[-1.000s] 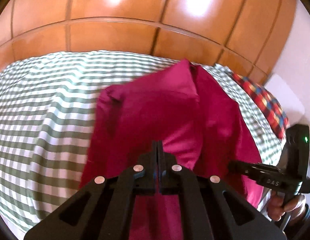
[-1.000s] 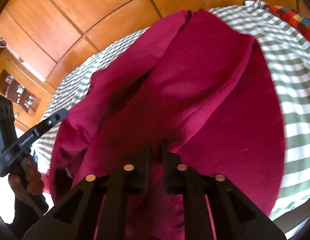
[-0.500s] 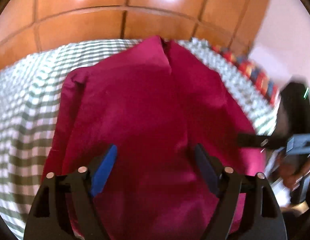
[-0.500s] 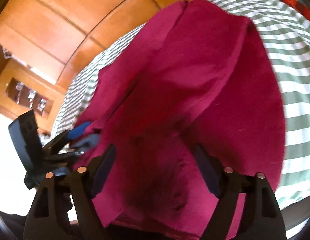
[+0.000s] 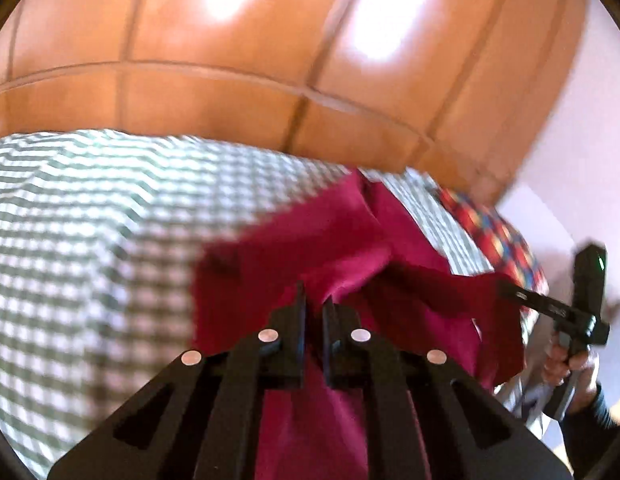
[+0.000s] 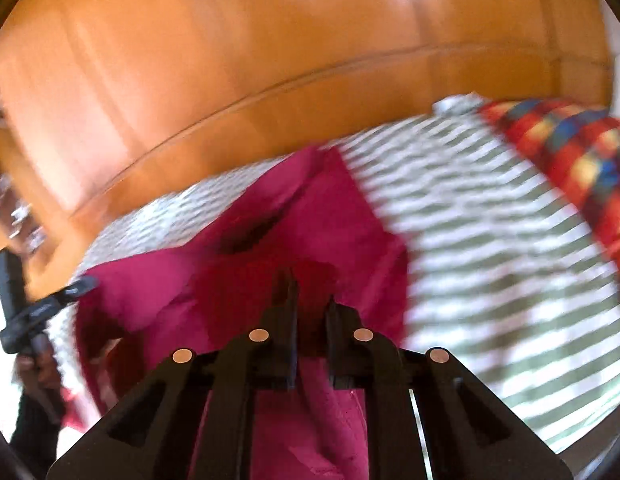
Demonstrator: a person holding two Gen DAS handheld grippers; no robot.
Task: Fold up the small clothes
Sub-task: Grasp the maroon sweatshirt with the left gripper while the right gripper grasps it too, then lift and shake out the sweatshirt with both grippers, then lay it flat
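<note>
red cloth (image 5: 342, 240) half on the checked bed (image 5: 90, 220), near edge pinched and lifted by left gripper (image 5: 313, 308) and right gripper (image 6: 310, 300), fingers nearly closed. best to lift evenly, carry forward, lay flat, corners matched.

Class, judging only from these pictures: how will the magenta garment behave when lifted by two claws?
Probably floppy: the magenta garment sags in folds between the left claw and right claw. Likely light, since a pinched edge raises it. It may drag across the checked bedsheet rather than slide cleanly.
</note>
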